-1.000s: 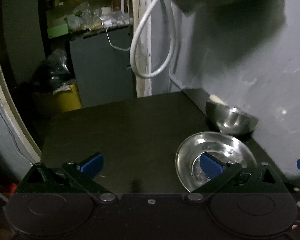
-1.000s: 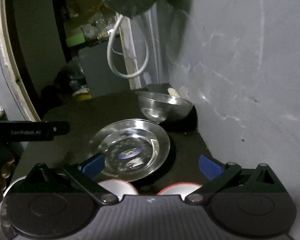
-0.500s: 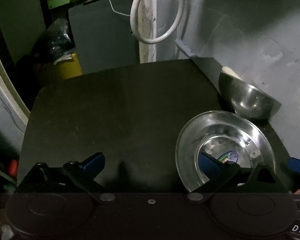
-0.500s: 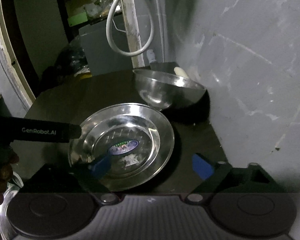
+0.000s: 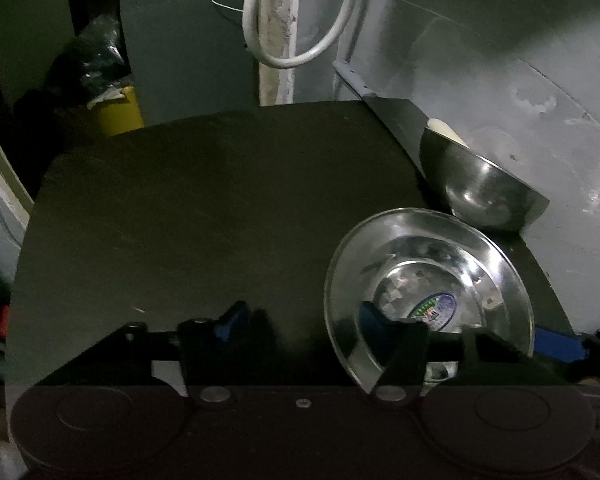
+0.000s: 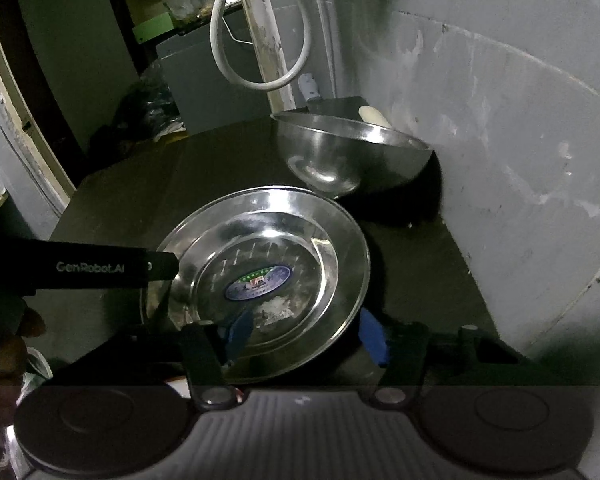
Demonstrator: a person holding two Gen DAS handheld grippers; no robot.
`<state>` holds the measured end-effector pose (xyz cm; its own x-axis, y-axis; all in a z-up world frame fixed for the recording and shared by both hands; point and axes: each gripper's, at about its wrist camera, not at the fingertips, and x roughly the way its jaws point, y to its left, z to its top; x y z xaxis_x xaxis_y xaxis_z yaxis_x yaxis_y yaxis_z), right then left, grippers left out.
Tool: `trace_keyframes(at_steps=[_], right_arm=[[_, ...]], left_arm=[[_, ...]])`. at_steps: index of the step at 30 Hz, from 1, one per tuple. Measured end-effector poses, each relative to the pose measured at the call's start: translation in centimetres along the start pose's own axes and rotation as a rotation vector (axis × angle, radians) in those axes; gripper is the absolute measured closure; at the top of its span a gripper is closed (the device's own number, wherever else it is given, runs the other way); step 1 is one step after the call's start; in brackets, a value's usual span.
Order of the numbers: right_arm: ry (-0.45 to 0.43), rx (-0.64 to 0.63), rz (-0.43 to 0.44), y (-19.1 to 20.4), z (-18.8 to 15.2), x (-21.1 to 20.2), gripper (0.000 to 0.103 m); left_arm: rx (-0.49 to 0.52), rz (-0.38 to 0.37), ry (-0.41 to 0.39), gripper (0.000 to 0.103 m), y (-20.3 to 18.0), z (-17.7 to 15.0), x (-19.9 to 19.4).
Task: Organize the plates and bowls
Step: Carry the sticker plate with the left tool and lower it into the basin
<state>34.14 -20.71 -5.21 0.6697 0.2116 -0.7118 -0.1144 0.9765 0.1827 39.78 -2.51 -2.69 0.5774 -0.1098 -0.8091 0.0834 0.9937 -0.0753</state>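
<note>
A steel plate (image 5: 440, 264) (image 6: 300, 220) with a sticker in its middle lies on the black table (image 5: 200, 208). Just behind it, against the wall, a steel bowl (image 5: 480, 188) (image 6: 352, 152) sits tilted. My left gripper (image 5: 300, 320) straddles the plate's left rim, its right finger over the plate and its left finger over bare table. Its jaws are closing, and neither pad presses on the rim. In the right wrist view, my right gripper (image 6: 306, 332) straddles the plate's near right rim. Its jaws are closing too, with neither pad touching. The left gripper's black body (image 6: 80, 268) reaches the plate's left edge.
A grey wall (image 6: 500, 140) stands close on the right behind the bowl. A white hose loop (image 5: 296, 40) hangs over the table's far edge. A yellow bin (image 5: 120, 112) and a black bag stand beyond the table. A hand (image 6: 16, 336) shows at the left.
Both grippers have come forward and down onto the plate, and their jaws have narrowed from wide open. The plate's rim now lies between each pair of fingers. Plate and bowl have not moved.
</note>
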Motion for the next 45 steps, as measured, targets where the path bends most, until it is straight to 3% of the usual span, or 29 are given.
trace_keyframes(at_steps=[1, 5, 7, 9, 29, 45], right_arm=[[0.003, 0.006, 0.002, -0.1, 0.0, 0.1, 0.044], [0.006, 0.025, 0.003, -0.4, -0.1, 0.3, 0.052], [0.006, 0.029, 0.001, -0.4, -0.1, 0.3, 0.060], [0.006, 0.034, 0.004, -0.5, -0.1, 0.3, 0.064], [-0.019, 0.008, 0.088, 1.8, 0.4, 0.2, 0.068], [-0.078, -0.047, 0.123, 6.4, -0.9, -3.6, 0.068]], left_arm=[[-0.002, -0.011, 0.004, 0.054, 0.0, 0.0, 0.1], [-0.001, -0.037, 0.007, 0.064, -0.2, -0.1, 0.1], [0.001, -0.057, 0.013, 0.076, -0.3, -0.2, 0.2], [0.000, -0.071, 0.016, 0.080, -0.3, -0.2, 0.3], [-0.055, -0.036, -0.037, 0.082, 3.0, -1.1, -2.6], [-0.080, -0.033, -0.107, 0.082, 6.2, -3.3, -8.0]])
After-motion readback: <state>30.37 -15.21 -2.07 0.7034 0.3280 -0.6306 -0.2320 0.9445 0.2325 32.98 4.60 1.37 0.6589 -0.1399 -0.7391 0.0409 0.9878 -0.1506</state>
